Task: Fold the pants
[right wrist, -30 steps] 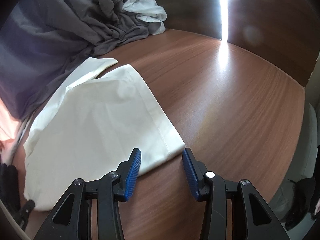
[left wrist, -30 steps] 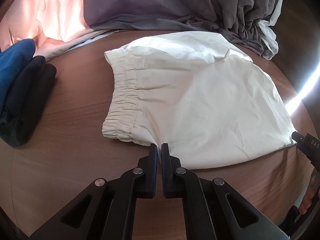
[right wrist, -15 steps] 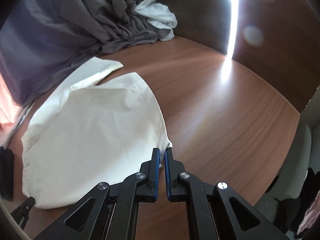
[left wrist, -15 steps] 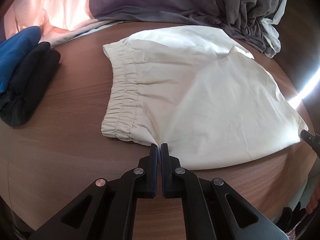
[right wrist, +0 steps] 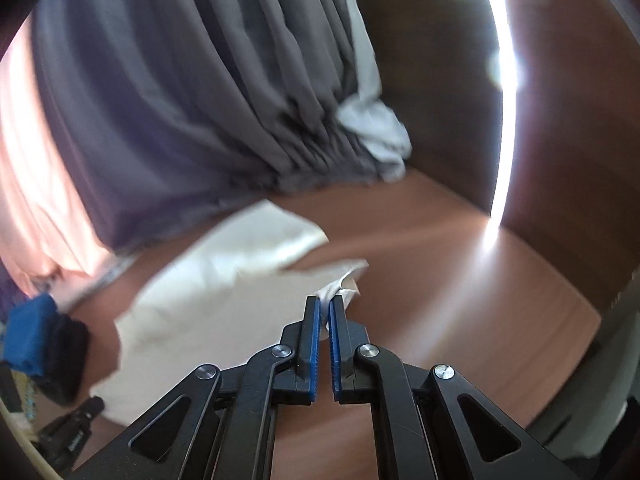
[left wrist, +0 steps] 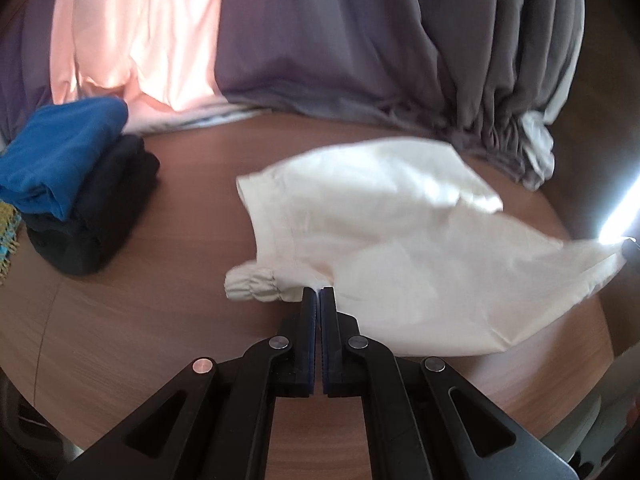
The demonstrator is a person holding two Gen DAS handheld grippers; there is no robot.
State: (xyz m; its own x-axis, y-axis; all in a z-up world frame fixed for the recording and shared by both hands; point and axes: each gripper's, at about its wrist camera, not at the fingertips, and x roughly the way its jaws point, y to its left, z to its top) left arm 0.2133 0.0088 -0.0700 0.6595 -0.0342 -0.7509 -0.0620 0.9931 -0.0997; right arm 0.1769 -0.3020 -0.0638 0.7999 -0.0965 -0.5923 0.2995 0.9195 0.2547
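Grey curtain hangs behind the wood counter, its bottom bunched on the far edge. Cream pants lie mid-counter, near edge raised off the wood and stretched between my two grips. Folded stack, blue on black, sits on the counter well left of the pants. My left fingers are pressed together on the pants just beside the waistband. My right fingers pinch the pants' hem corner, fabric bunched between them.
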